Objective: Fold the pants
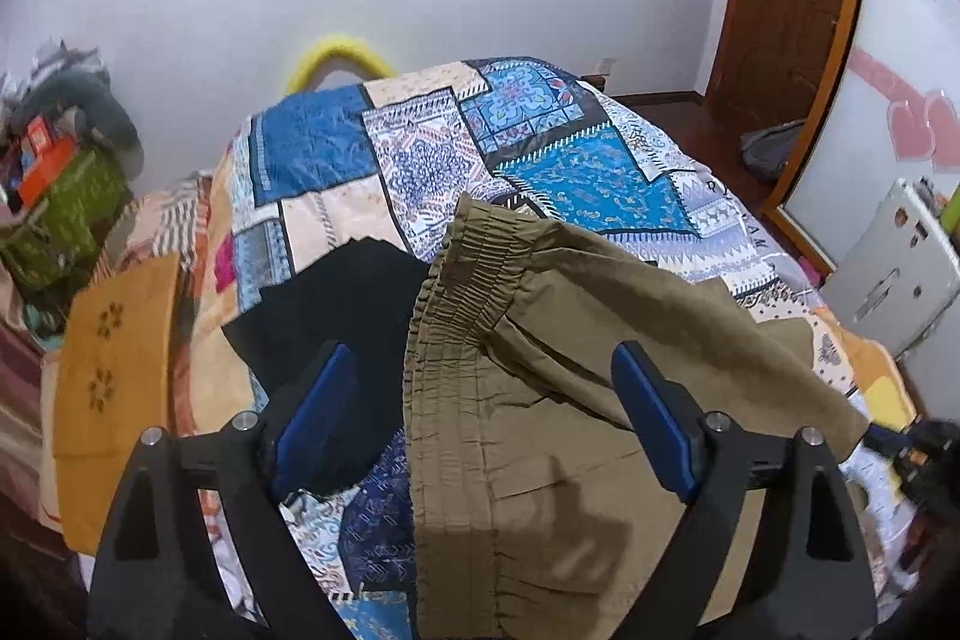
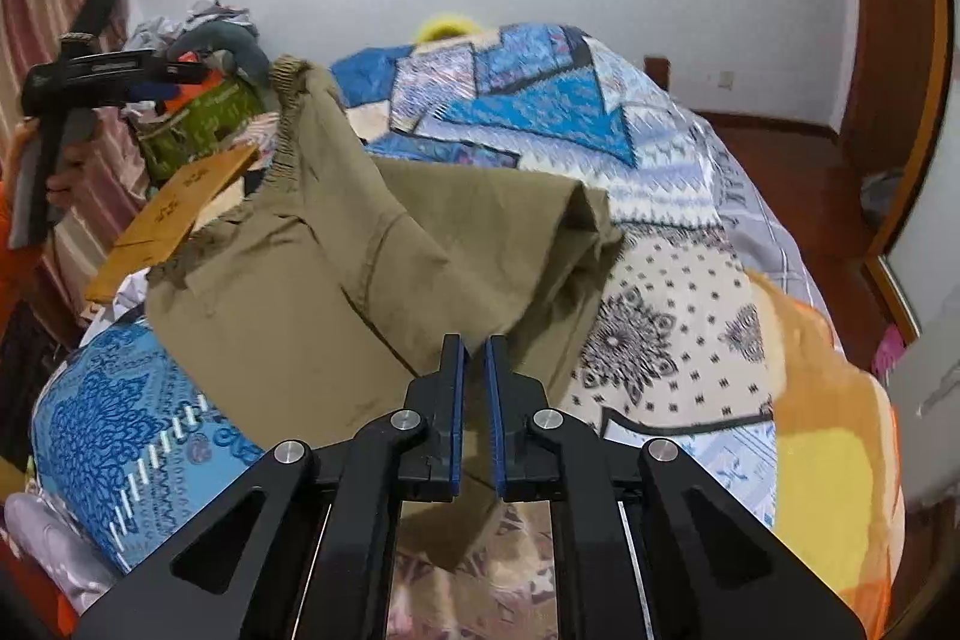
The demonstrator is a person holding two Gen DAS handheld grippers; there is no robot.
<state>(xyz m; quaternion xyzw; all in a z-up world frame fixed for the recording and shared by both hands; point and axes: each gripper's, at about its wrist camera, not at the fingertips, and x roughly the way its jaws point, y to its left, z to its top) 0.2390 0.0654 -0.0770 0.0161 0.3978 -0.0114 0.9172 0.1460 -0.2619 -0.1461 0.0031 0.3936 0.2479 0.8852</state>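
Olive-brown pants with an elastic waistband hang above the patchwork bed. My left gripper is open, its blue pads spread on either side of the waistband end. In the right wrist view the pants drape from the waistband at upper left down to my right gripper, which is shut on the pants fabric. The left gripper shows there as a black frame at the far left, apart from the waistband corner.
A blue patchwork bedspread covers the bed. A folded black garment lies on it left of the pants. An orange-brown folded cloth lies at the left edge. Cluttered bags stand far left. A wooden door stands at right.
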